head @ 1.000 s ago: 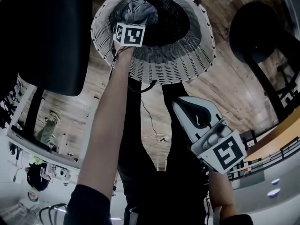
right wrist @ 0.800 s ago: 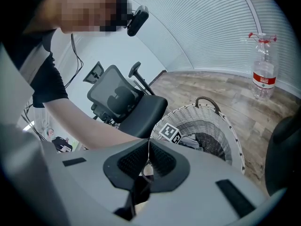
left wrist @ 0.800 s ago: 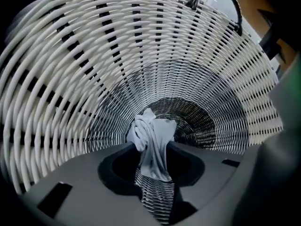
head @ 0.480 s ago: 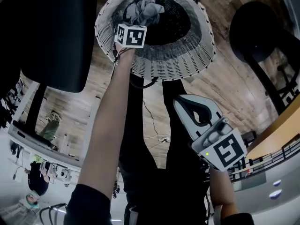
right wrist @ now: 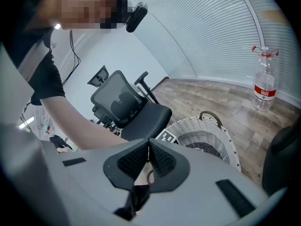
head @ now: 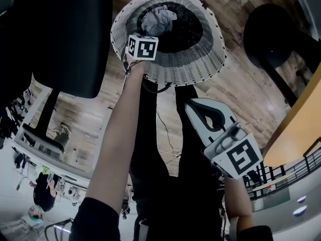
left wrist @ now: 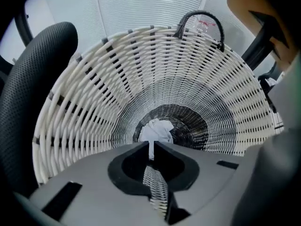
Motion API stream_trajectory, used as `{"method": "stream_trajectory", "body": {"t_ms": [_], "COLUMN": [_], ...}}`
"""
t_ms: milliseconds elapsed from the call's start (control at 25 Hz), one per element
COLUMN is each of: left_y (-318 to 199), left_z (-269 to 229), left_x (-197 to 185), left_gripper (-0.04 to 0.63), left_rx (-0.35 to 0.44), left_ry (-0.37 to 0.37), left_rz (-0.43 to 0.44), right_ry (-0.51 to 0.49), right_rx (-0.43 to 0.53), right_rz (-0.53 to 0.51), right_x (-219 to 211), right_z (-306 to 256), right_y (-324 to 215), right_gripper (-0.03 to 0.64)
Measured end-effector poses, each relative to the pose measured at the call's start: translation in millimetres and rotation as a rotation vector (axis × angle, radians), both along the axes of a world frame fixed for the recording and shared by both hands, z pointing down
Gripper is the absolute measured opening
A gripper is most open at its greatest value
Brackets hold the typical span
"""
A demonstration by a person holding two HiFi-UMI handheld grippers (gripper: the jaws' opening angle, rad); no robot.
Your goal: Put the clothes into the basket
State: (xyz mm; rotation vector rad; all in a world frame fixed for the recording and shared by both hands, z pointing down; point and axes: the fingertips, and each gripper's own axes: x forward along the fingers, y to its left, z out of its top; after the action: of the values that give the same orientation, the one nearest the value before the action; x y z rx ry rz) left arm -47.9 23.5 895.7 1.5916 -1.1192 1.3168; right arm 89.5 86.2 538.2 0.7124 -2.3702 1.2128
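The white woven basket (head: pixel 188 67) stands on the wood floor, and a crumpled grey cloth (head: pixel 158 20) lies on its dark bottom. My left gripper (left wrist: pixel 151 146) points straight down over the basket's near-left rim; only its marker cube (head: pixel 143 46) shows in the head view. Its jaws are closing to a thin slit with nothing between them. Far below them I see the cloth (left wrist: pixel 157 131), lying free. My right gripper (head: pixel 190 107) hangs nearer to me, outside the basket (right wrist: pixel 207 138). The right gripper (right wrist: pixel 149 149) is shut and empty.
A black office chair (head: pixel 65 39) stands close to the basket's left side. Right of the basket is a dark round chair base (head: pixel 273 31), with a wooden tabletop (head: pixel 296 129) nearer. A water bottle (right wrist: pixel 263 86) stands on the floor beyond the basket.
My left gripper has lifted out of the basket, leaving the grey cloth on the bottom. The right gripper has barely shifted.
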Motion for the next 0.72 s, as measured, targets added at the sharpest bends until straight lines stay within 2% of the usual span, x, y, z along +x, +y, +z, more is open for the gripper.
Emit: {"method": "stream_trajectory", "body": {"t_ms": [280, 560, 720], "left_y": [14.2, 38.7, 55.7], "left_z": [-44.4, -99.1, -124.2], "left_x": [1.0, 10.5, 20.1], "left_gripper": [0.032, 0.018, 0.012], "left_rx": [-0.011, -0.022, -0.042], "left_ry": [-0.036, -0.026, -0.043], "left_rz": [0.117, 0.169, 0.263], "right_ry": [-0.005, -0.021, 0.013], "right_rx": [0.055, 0.139, 0.151], "right_rz": [0.031, 0.042, 0.051], "right_x": [2.0, 19.6, 30.6], "right_z": [-49.6, -98.5, -118.0], "right_y": [-17.6, -19.4, -14.2], "right_gripper": [0.017, 0.018, 0.017]}}
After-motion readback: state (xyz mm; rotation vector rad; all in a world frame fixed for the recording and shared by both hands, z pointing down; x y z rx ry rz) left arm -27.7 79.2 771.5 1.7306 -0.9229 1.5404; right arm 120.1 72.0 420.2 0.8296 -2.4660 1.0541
